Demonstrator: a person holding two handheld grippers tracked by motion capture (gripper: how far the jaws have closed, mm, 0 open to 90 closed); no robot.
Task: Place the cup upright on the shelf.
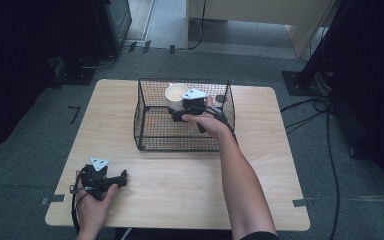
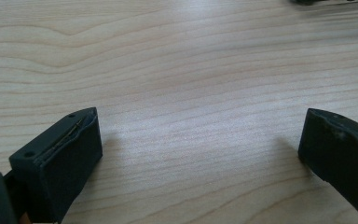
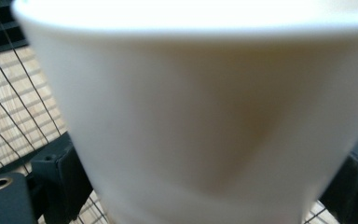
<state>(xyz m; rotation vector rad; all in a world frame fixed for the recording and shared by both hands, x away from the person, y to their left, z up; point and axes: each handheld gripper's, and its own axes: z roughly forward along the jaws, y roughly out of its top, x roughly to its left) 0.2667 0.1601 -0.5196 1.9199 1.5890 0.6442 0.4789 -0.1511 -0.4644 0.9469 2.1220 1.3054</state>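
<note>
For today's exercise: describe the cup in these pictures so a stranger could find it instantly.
Start at the wooden table and find the black wire basket at its far middle. Inside, at the back, the white cup stands between the right tongs; it is the only pale thing in there.

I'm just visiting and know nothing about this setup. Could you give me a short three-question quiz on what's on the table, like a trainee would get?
1. True or false: the cup sits inside the basket.
2. Which tongs have the cup between their jaws: A left, B right?
3. What lies between the left tongs' open jaws?

Key: 1 true. 2 B. 3 Nothing but bare table.
</note>
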